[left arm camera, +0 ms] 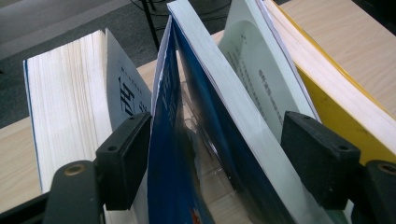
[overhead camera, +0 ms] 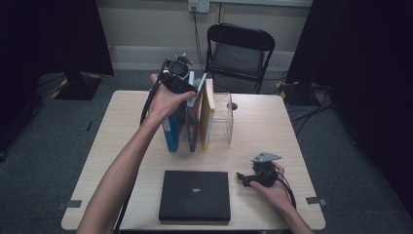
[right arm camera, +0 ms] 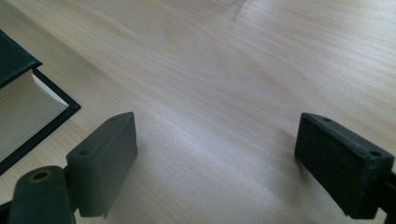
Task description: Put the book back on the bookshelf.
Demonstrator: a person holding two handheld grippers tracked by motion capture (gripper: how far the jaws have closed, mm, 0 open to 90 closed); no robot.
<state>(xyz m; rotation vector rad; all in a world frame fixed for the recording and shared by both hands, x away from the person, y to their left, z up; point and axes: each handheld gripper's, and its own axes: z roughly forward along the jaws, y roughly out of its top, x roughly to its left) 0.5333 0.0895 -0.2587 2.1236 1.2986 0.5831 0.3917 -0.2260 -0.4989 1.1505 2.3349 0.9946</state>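
Three books stand upright in a row mid-table: a blue book (overhead camera: 171, 131), a middle book (overhead camera: 193, 124) and a yellow book (overhead camera: 208, 114). My left gripper (overhead camera: 182, 83) is at their top edges, held from above. In the left gripper view the left gripper (left arm camera: 219, 158) straddles a leaning blue-covered book (left arm camera: 215, 107). The left pad (left arm camera: 123, 158) lies against its blue cover, and the right pad (left arm camera: 317, 158) stands a little off its page edge. My right gripper (overhead camera: 243, 178) rests low at the table's front right. Seen in its own view, the right gripper (right arm camera: 215, 163) is open over bare wood.
A black book (overhead camera: 195, 195) lies flat at the front edge; its corner (right arm camera: 23, 107) is left of the right jaws. A clear plastic holder (overhead camera: 223, 117) stands right of the yellow book. A black folding chair (overhead camera: 238, 48) is behind the wooden table (overhead camera: 263, 131).
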